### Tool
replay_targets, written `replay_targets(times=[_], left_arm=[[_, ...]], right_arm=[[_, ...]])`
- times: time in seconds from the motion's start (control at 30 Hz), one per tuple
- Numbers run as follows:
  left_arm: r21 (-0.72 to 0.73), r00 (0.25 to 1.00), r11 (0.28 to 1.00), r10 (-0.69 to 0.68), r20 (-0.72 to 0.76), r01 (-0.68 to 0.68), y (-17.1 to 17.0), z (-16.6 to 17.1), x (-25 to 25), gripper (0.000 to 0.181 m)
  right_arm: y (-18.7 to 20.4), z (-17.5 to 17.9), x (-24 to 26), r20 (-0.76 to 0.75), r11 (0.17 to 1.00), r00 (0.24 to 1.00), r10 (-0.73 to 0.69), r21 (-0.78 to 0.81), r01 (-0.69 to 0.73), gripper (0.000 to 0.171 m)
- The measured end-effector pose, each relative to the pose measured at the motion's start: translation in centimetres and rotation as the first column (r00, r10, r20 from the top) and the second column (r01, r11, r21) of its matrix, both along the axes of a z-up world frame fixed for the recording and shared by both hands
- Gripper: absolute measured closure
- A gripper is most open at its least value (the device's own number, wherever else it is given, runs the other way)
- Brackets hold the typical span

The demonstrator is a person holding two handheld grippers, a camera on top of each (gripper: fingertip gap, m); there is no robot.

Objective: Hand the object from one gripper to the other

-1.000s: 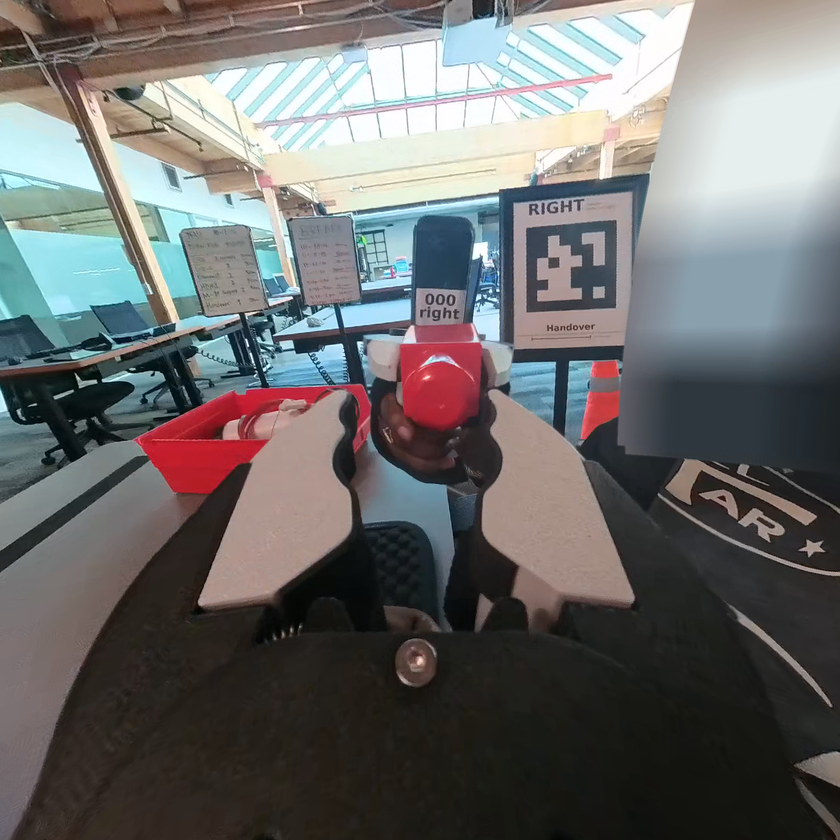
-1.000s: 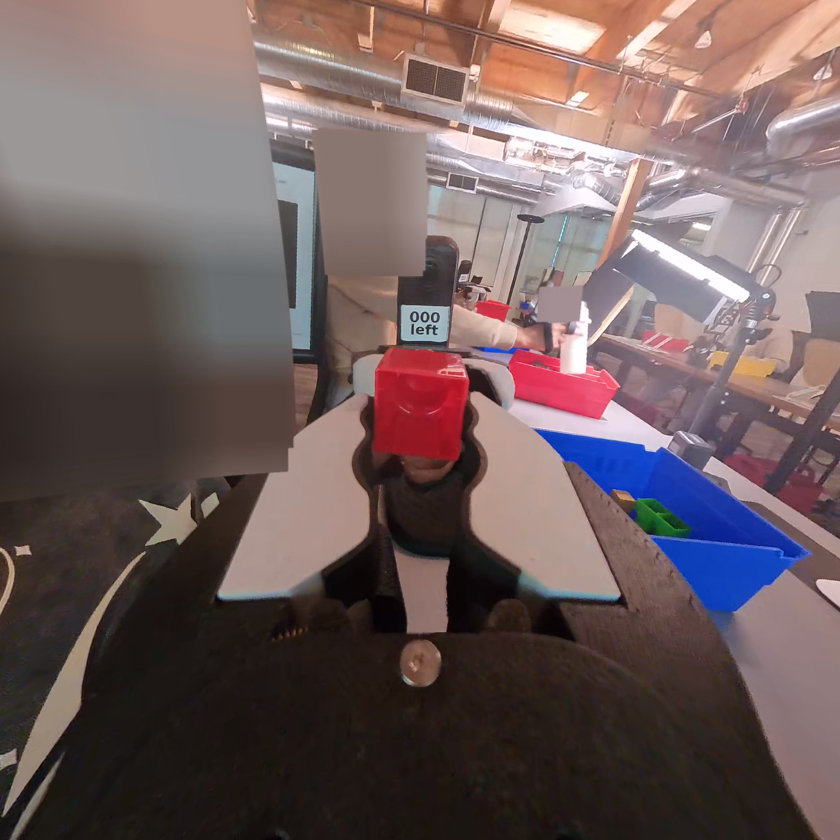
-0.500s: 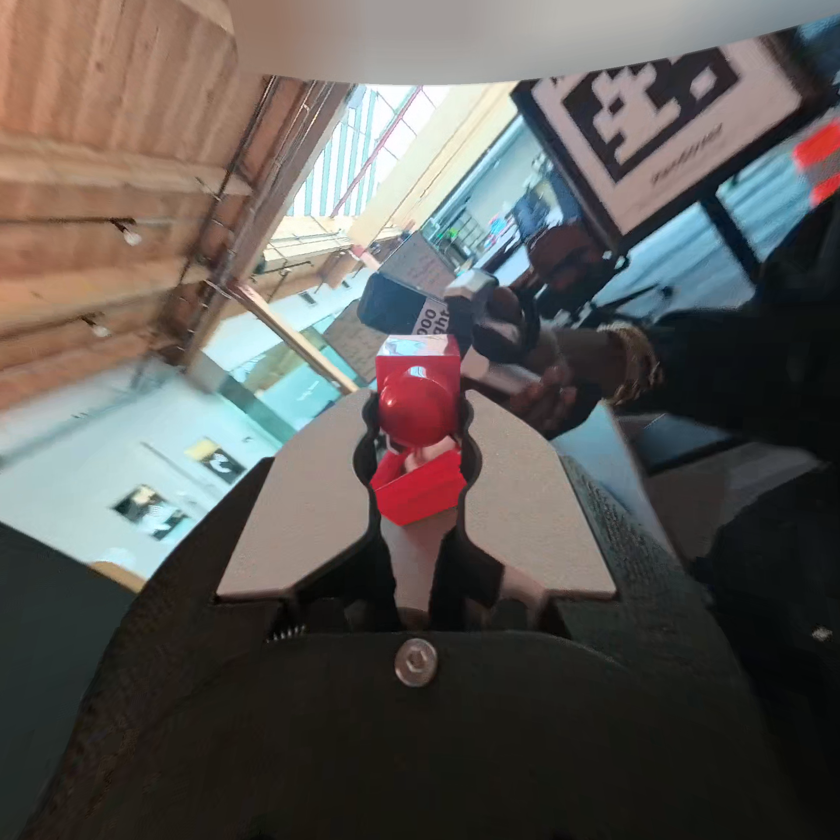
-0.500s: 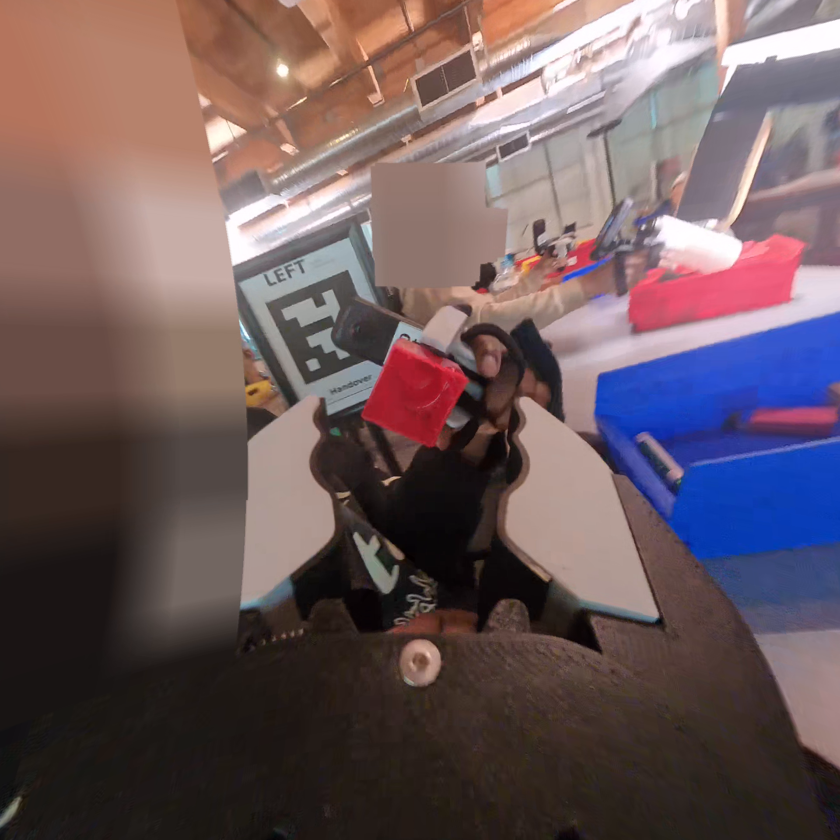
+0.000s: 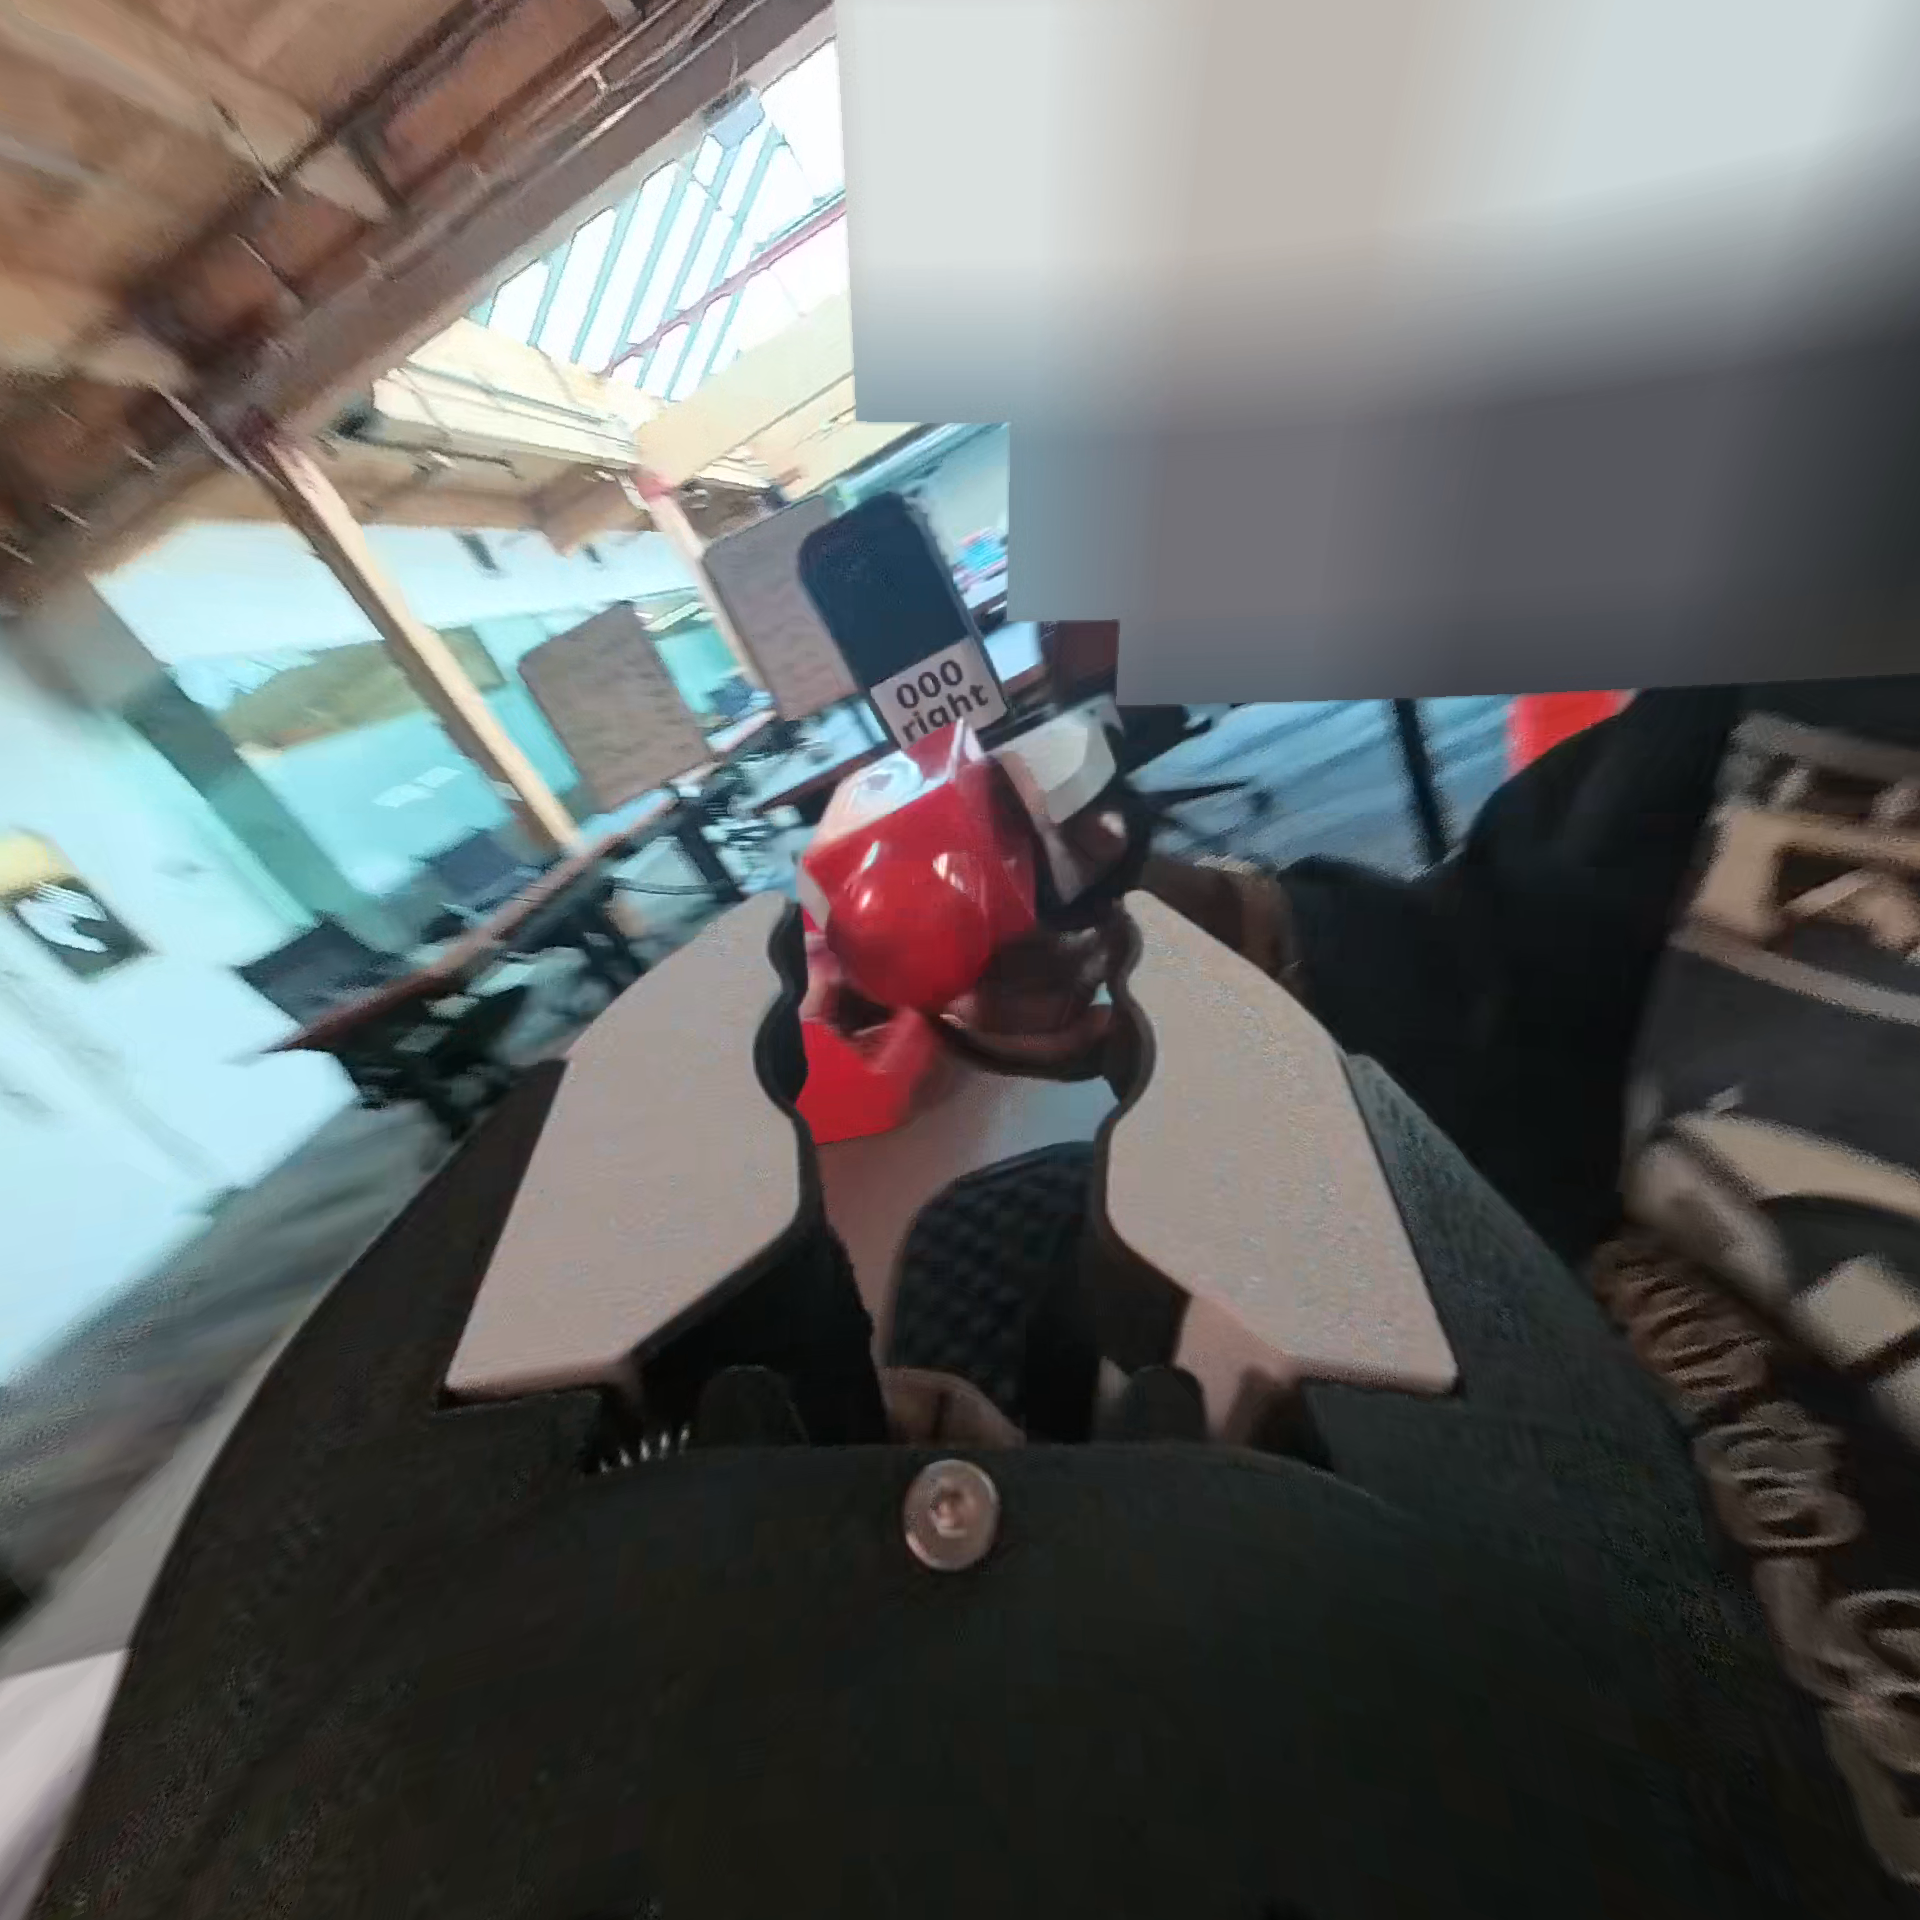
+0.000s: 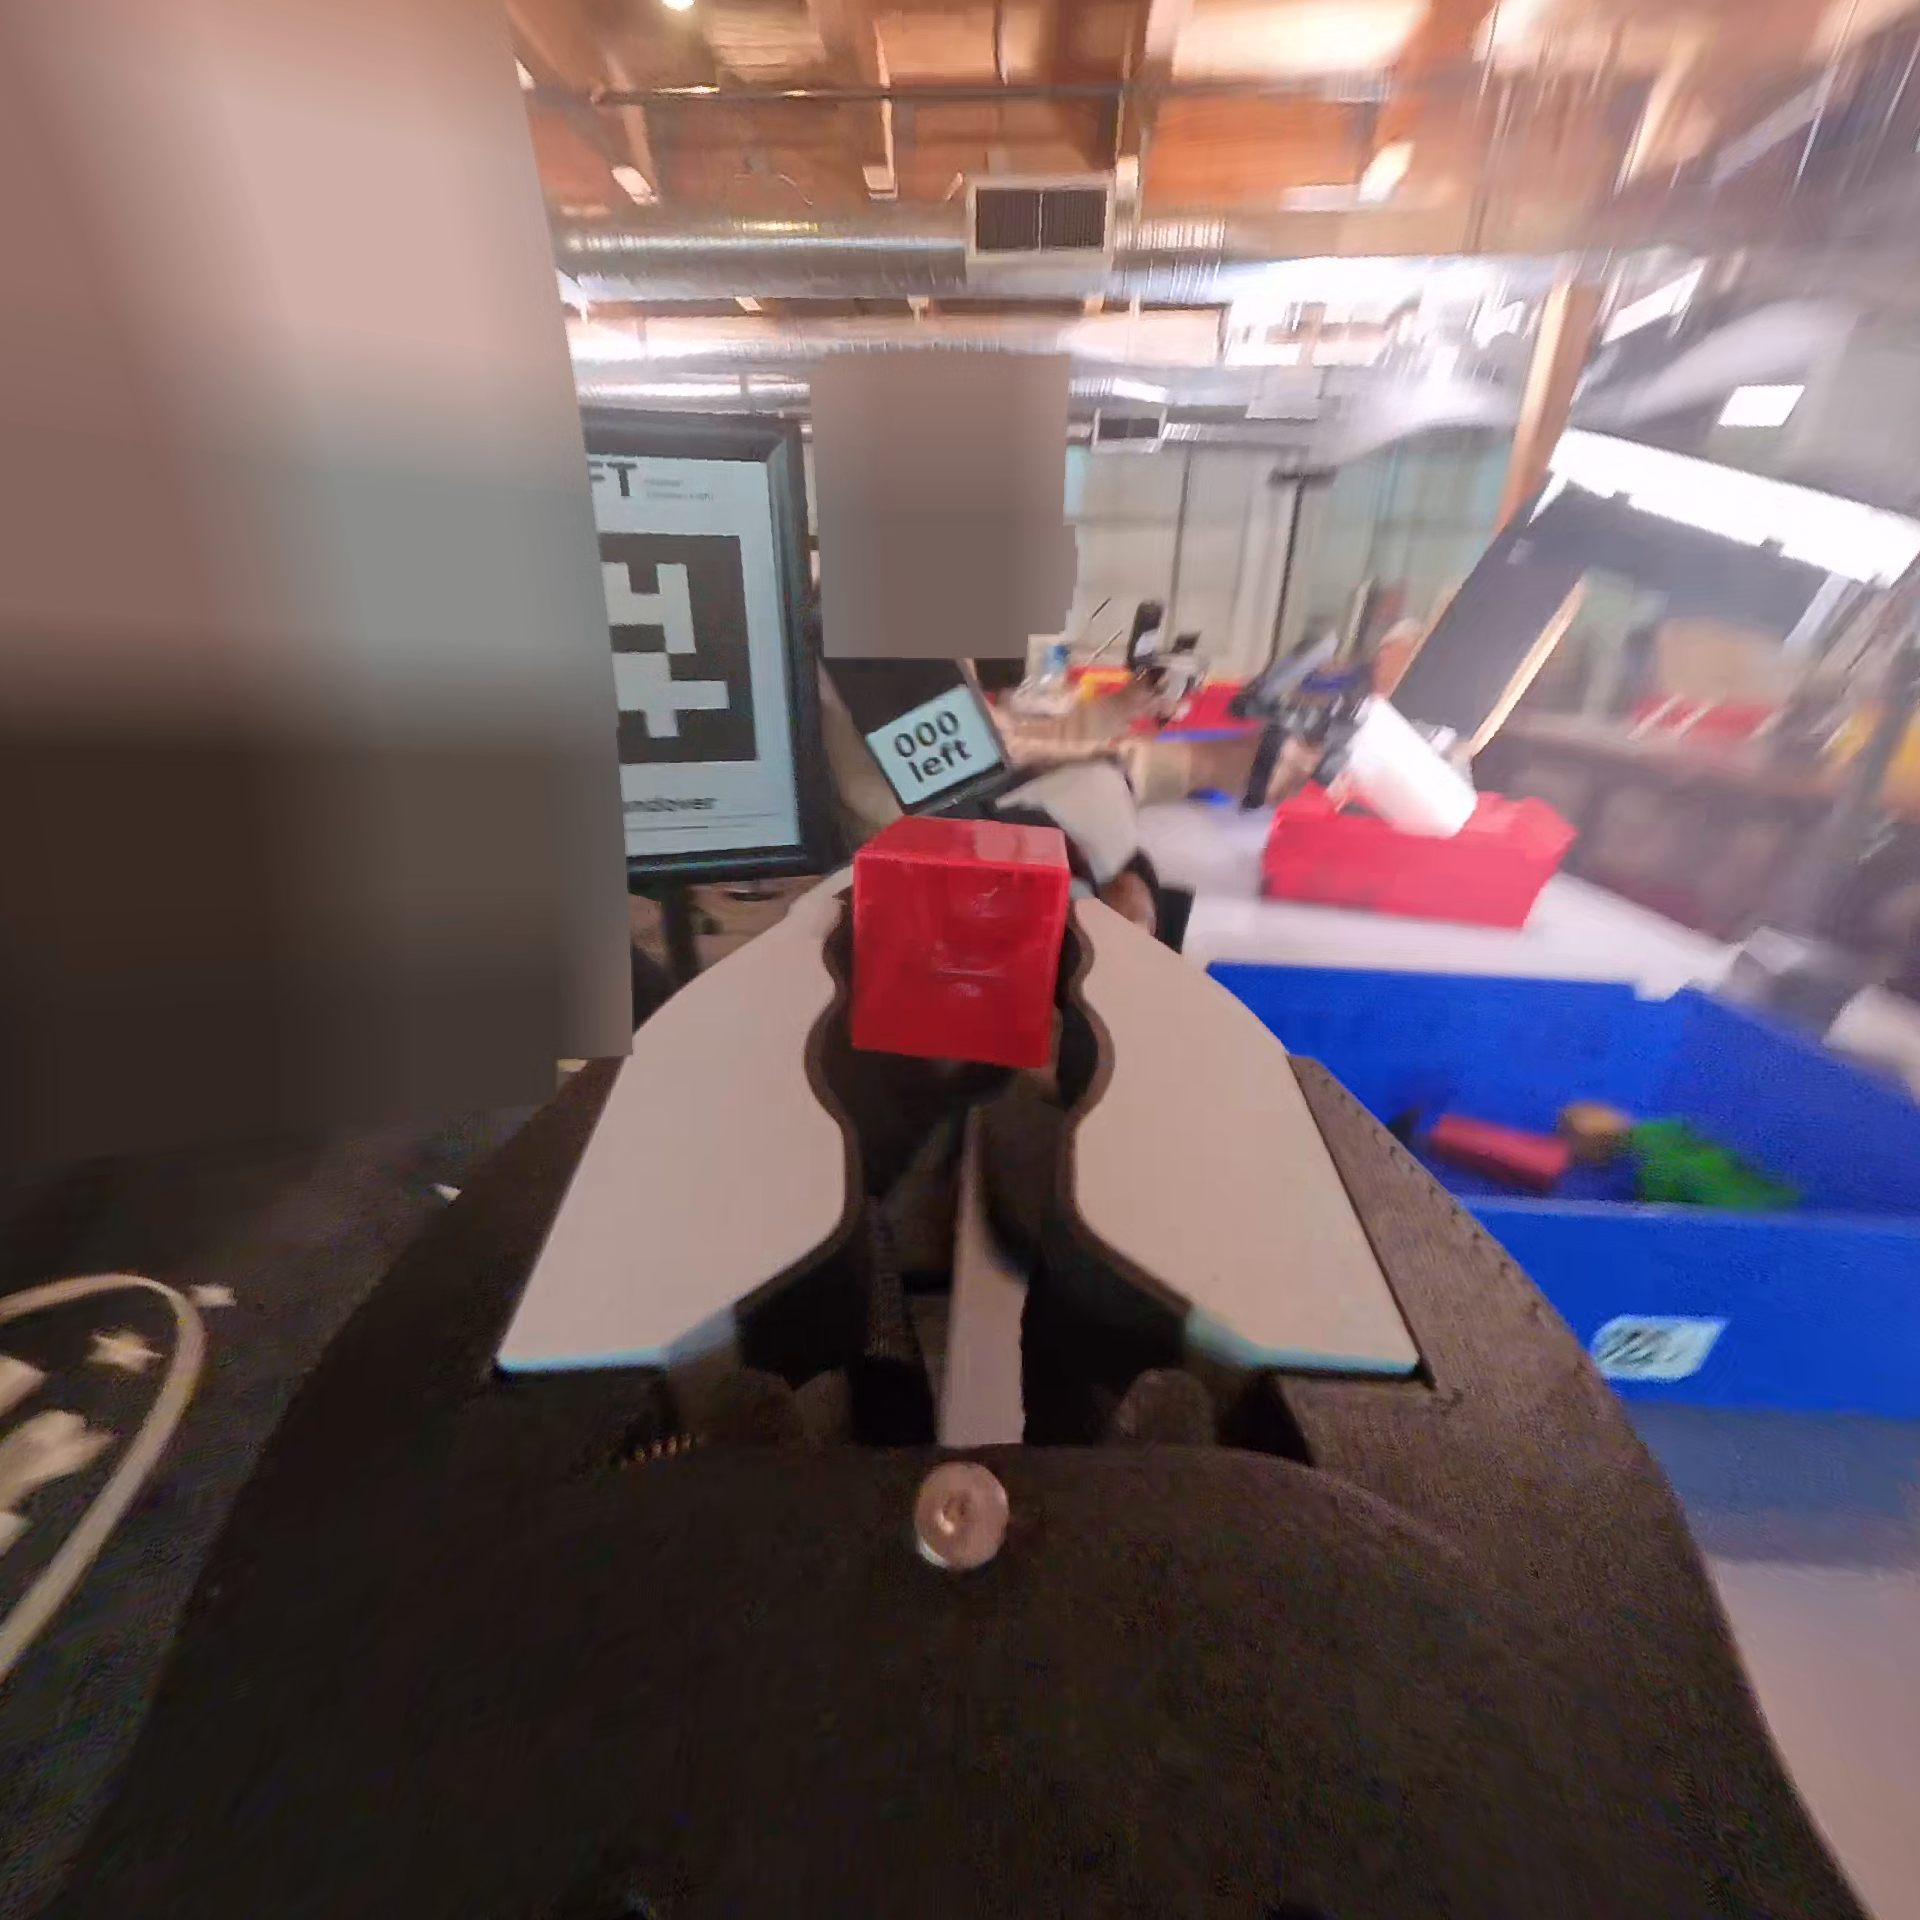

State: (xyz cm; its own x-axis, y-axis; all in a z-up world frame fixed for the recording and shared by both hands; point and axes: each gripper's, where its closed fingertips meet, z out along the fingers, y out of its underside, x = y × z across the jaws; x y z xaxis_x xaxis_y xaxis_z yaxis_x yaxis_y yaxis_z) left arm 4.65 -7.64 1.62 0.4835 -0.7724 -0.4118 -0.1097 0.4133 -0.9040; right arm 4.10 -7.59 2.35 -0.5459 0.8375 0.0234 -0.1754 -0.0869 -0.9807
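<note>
The object is a red cube with a rounded knob on one face [image 6: 954, 971]. My right gripper [image 6: 956, 914] is shut on it, one finger on each side, and holds it in the air. In the left wrist view the cube [image 5: 914, 904] sits just beyond my left gripper [image 5: 956, 914], whose fingers are spread apart with nothing between them. The right gripper's white body [image 5: 1060, 769] shows behind the cube there. The left gripper's body [image 6: 1091, 821] shows behind the cube in the right wrist view. The two grippers face each other closely.
A blue bin [image 6: 1558, 1278] with several small items stands on the grey table at the right. A red bin [image 6: 1403, 862] with a white bottle stands farther back. A marker sign [image 6: 696, 644] stands behind. Another red bin [image 5: 862, 1081] lies under the cube. The tips of both grippers are at nearly the same place.
Half a second ago my left gripper gripped the cube and the right was open. Now the right is shut on it and the left has opened. Both views have rolled back toward level.
</note>
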Motion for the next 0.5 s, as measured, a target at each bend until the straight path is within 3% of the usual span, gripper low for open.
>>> replay_targets(times=[0.1,0.2,0.37,0.5], left_arm=[[-0.158,0.987,0.982,-0.078,0.140,0.100,0.1,0.6,-0.2,0.127],[-0.196,0.973,0.969,-0.109,0.204,0.150,-0.1,1.0,0.0,0.134],[-0.200,0.983,0.971,-0.101,0.154,0.131,-0.2,0.5,0.6,0.136],[-0.170,0.981,0.974,-0.124,0.151,0.149,-0.5,0.5,0.9,0.149]], right_arm=[[-0.8,0.5,0.8,-0.094,0.990,0.995,-0.027,0.136,0.039,0.135],[-1.1,0.5,0.9,-0.115,0.977,0.992,-0.054,0.199,0.076,0.135],[-1.2,0.3,0.7,-0.123,0.971,0.990,-0.067,0.222,0.093,0.135],[-1.1,0.1,0.5,-0.112,0.973,0.991,-0.070,0.212,0.092,0.134]])
